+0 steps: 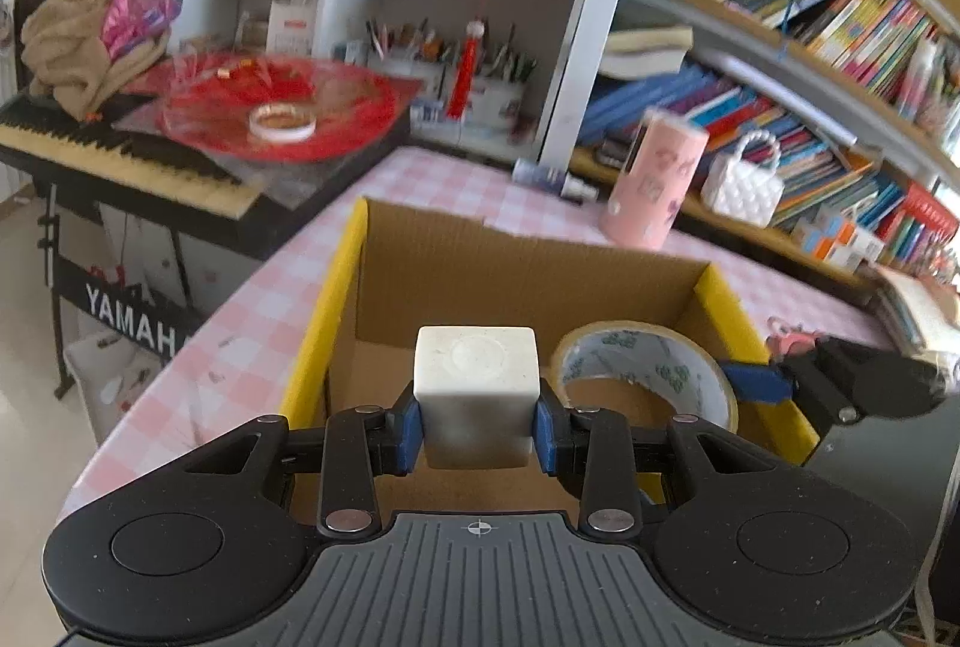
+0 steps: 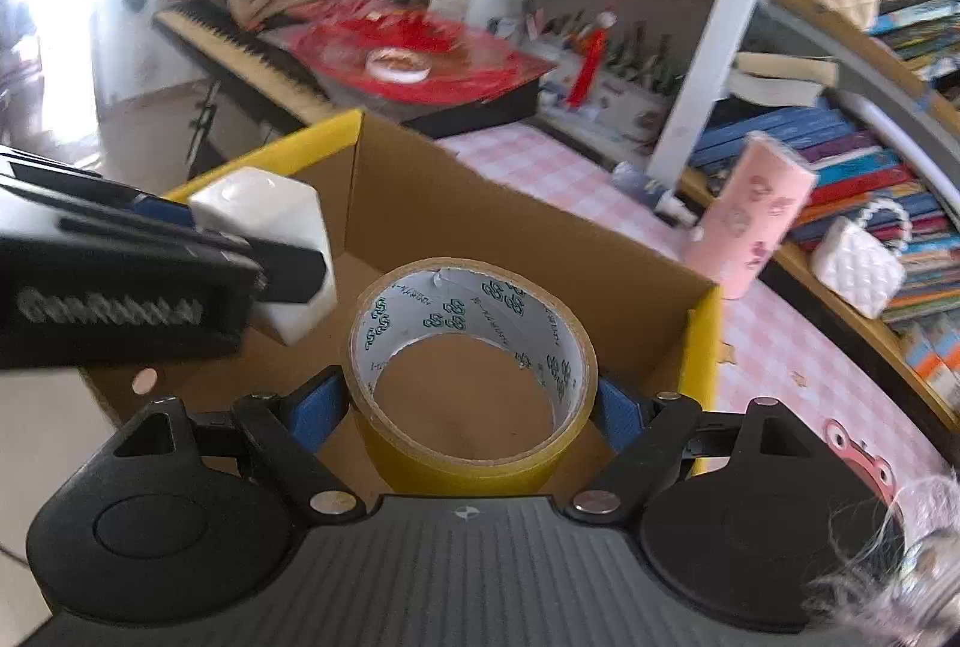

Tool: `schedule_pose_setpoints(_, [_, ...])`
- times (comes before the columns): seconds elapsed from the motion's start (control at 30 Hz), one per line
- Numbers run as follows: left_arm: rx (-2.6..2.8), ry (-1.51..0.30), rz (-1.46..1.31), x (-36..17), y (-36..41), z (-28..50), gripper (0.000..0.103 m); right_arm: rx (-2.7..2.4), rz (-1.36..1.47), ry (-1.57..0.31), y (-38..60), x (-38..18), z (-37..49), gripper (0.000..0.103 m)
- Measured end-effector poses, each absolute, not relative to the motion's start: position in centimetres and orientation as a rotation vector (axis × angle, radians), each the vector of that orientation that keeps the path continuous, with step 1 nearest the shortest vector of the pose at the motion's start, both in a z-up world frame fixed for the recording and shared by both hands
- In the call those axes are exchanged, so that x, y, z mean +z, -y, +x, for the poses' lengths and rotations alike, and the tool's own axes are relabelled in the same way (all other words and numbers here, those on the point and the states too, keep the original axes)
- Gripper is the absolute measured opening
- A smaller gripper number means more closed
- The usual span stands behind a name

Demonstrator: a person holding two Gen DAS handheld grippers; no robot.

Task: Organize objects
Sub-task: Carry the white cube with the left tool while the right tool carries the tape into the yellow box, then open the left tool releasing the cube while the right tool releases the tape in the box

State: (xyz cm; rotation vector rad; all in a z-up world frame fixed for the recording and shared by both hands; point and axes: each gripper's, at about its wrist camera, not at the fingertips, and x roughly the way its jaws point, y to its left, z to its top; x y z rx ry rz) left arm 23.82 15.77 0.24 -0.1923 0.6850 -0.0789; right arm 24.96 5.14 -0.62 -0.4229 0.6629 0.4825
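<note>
My left gripper (image 1: 477, 428) is shut on a white cube-shaped block (image 1: 475, 389), held over the open cardboard box (image 1: 528, 257) with yellow-edged flaps. In the right wrist view the same block (image 2: 270, 221) and the left gripper (image 2: 273, 266) show at the left, above the box (image 2: 432, 203). My right gripper (image 2: 471, 410) is shut on a roll of yellow tape (image 2: 474, 377), its blue pads pressing both sides, above the box's inside. The tape roll (image 1: 645, 371) appears beside the block in the left wrist view, with the right gripper's fingers (image 1: 756, 380) on it.
The box stands on a pink checked tablecloth (image 1: 432, 179). A pink cylinder (image 1: 657, 179) and a white quilted bag (image 1: 744, 179) stand behind it by bookshelves (image 1: 840, 47). A keyboard (image 1: 120, 155) with a red sheet lies to the left. A frog sticker (image 2: 858, 458) marks the cloth.
</note>
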Motion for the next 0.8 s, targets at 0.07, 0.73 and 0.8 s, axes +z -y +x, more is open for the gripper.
schedule_pose_setpoints(0.07, [-0.076, -0.701, -0.181, -0.1, -15.5, 24.4, 0.034, 0.518, -0.427, -0.680, -5.2, -0.6, 25.7, 0.084])
schedule_pose_setpoints(0.73, [-0.078, -0.690, -0.141, 0.0, -14.4, 25.6, 0.054, 0.544, -0.479, -0.678, -4.9, -0.2, 27.3, 0.097])
schedule_pose_setpoints(0.8, [-0.082, -0.628, -0.145, 1.2, -14.5, 24.5, 0.064, 0.530, -0.456, -0.643, -4.5, 0.7, 26.5, 0.096])
